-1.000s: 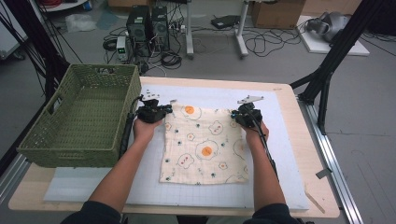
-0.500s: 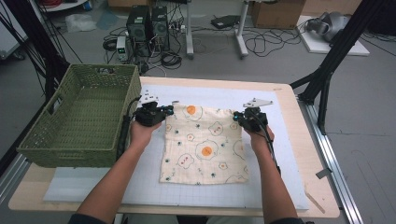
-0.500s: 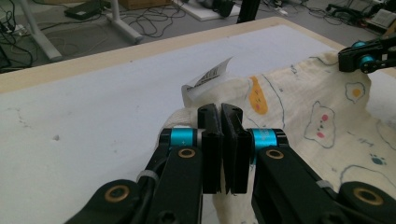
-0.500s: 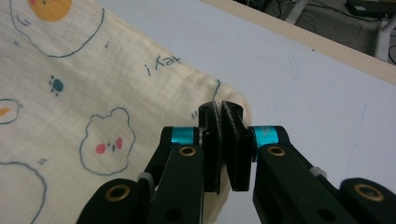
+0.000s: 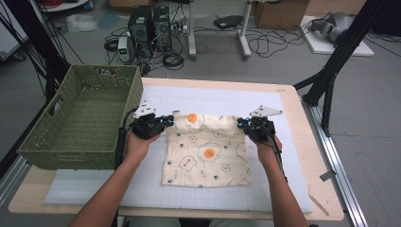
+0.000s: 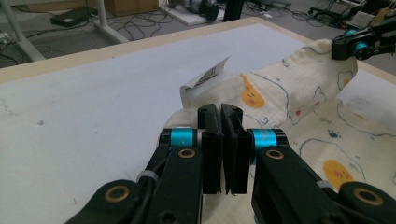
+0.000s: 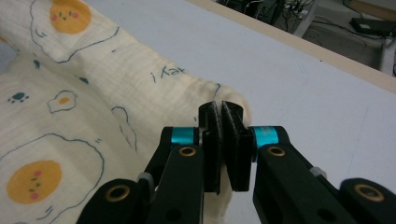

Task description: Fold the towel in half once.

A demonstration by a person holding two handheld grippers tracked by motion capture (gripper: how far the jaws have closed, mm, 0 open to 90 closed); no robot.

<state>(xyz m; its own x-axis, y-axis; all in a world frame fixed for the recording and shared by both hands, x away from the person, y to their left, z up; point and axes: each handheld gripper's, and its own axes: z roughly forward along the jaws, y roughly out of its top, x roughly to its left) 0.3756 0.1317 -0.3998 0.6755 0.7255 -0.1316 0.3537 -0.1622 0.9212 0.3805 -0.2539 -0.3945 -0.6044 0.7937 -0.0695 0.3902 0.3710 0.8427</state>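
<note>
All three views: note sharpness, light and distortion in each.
High view: soft, even light, cloth slightly blurred. Left gripper view: left claw sharp, floor beyond soft, table edge bowed. Right gripper view: right claw and cloth weave crisp, no glare.

Cloth (image 5: 208, 151): soft crinkled cream cotton gauze, matt, printed with fried eggs; white paper-like label (image 6: 205, 79) sewn at one corner. Basket (image 5: 80, 118): woven green wicker, rough. Table (image 5: 302, 137): pale wood edge, smooth matt white mat (image 5: 213, 97). Left gripper (image 6: 223, 116), right gripper (image 7: 223, 114): matt black plastic, glossy blue metal collars.
</note>
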